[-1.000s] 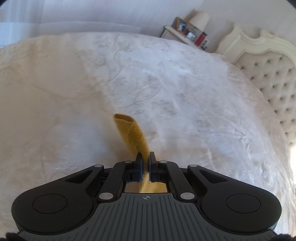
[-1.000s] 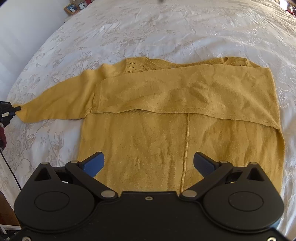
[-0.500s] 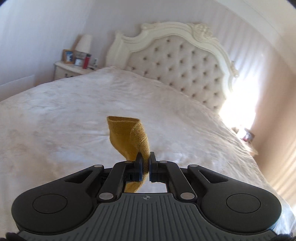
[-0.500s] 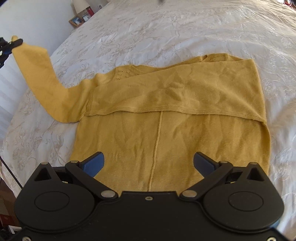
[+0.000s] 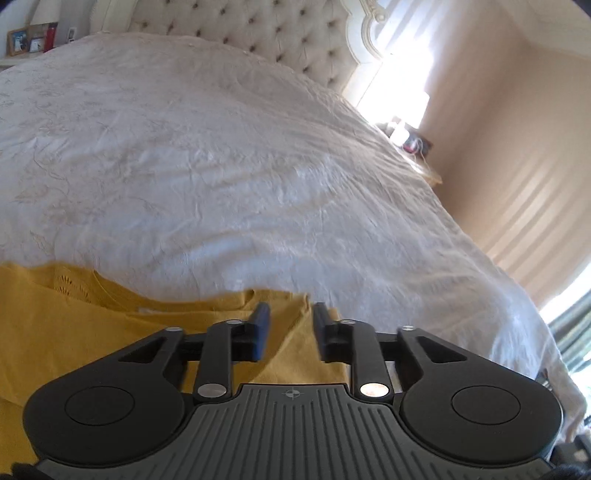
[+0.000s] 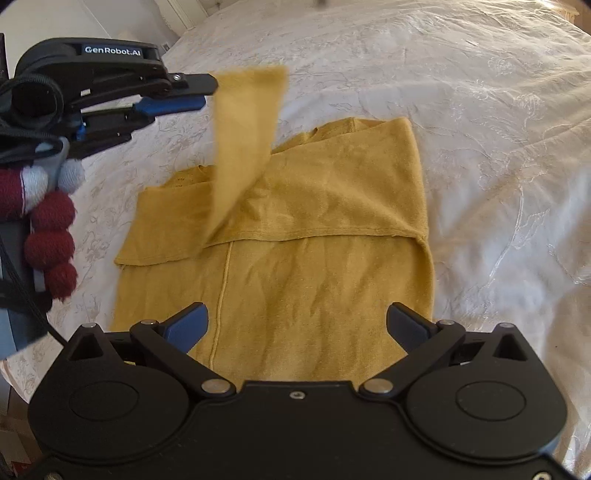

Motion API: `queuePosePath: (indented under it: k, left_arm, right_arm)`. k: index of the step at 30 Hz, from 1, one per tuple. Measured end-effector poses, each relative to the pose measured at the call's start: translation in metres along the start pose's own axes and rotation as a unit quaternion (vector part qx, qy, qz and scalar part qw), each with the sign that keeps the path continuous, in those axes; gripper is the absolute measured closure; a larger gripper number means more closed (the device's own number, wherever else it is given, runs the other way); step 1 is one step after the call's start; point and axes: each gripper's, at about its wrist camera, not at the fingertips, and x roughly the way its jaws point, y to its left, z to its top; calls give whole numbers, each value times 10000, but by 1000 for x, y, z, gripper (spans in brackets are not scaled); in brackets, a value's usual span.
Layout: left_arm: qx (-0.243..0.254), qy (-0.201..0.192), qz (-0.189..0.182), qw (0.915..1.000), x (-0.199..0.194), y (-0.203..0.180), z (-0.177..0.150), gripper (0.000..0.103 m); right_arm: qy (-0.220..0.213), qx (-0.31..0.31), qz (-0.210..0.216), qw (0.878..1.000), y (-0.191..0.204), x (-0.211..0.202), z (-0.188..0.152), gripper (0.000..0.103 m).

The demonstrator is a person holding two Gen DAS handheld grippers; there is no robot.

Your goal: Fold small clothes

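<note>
I see a white embroidered bedspread [image 6: 461, 110] filling both frames, tufted headboard [image 5: 266, 33] top centre, mustard sweater [image 6: 314, 221] mid-frame, sleeve [image 6: 243, 122] airborne upper left, left gripper [image 6: 201, 92] just opened and empty beside it, my right gripper [image 6: 297, 325] wide, empty.

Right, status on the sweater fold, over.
Left tongs just opened, nothing between them; right tongs open, empty. Sleeve loose in mid-air above the yellow sweater. Bedspread around it bare.
</note>
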Motion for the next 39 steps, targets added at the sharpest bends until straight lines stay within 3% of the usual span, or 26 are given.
queuePosePath:
  k: [3, 7, 13, 17, 20, 21, 22, 25, 28, 35, 39]
  left_arm:
    - [258, 160, 217, 9993, -5, 3, -21, 62]
    - [194, 523, 865, 9947, -9, 37, -44, 61]
    - [-162, 976, 2100, 9727, -28, 111, -73, 61]
    - [-452, 1139, 2585, 9582, -34, 152, -81, 58]
    - [-661, 1140, 2438, 9608, -34, 173, -88, 42]
    - [-672, 1196, 2428, 9603, -31, 177, -89, 21]
    - [-685, 1255, 2409, 9600, -28, 180, -90, 12]
    - [-722, 1259, 2259, 9633, -19, 185, -93, 0]
    - [-644, 1279, 2319, 9621, -11, 184, -95, 0]
    - [-587, 1081, 2344, 9643, -13, 185, -104, 0]
    - [-558, 1062, 2366, 9642, -13, 185, -103, 0]
  right_arm:
    - [-17, 31, -34, 10000, -8, 2, 5, 1]
    - [-112, 8, -40, 9999, -13, 10, 21, 1]
    - [-222, 1, 29, 9998, -14, 29, 52, 1]
    - [-167, -199, -73, 9996, -13, 44, 70, 8]
    - [-128, -299, -157, 9993, -12, 53, 79, 11]
    - [-71, -333, -256, 9991, -12, 58, 84, 11]
    - [-16, -346, -342, 9988, -13, 63, 88, 11]
    - [1, -334, -396, 9987, -17, 74, 96, 14]
    - [90, -246, -249, 9993, -23, 85, 104, 28]
    - [344, -162, -288, 9989, -35, 109, 106, 34]
    - [517, -118, -239, 9983, -37, 118, 103, 51]
